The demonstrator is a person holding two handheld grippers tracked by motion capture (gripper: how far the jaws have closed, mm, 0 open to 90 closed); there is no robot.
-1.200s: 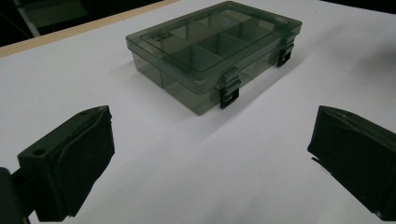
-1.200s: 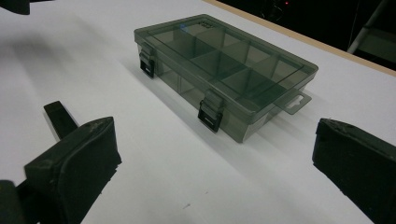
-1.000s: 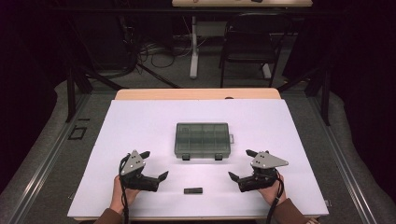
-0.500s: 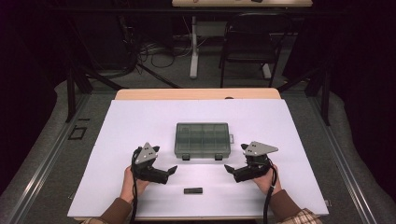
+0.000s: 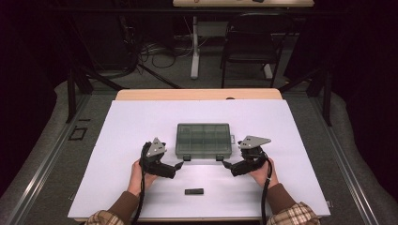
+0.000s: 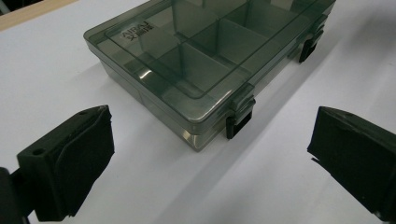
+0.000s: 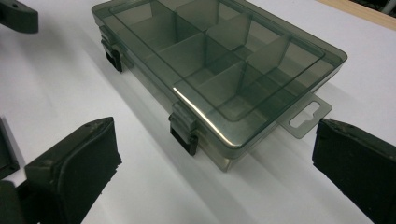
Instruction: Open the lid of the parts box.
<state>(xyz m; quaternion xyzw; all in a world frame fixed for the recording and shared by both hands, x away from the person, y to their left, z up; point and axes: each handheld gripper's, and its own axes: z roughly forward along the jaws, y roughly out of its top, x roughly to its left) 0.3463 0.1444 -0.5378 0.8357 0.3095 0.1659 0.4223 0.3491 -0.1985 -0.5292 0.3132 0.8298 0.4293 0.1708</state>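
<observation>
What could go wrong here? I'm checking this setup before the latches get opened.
The box sits loose on the smooth white table, so pushing on one latch may slide it instead of opening it. Both open grippers, left and right, come in from the front and could shove it away. The small black piece near the forearms might get knocked.

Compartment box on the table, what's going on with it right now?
A person holds a gripper in each hand, aimed at the front of the smoky compartment box. The left gripper points at the left latch, the right gripper at the right latch. Both sets of jaws stand open, touching nothing. The lid is shut and both latches look fastened. A small black piece lies nearer the person.
</observation>
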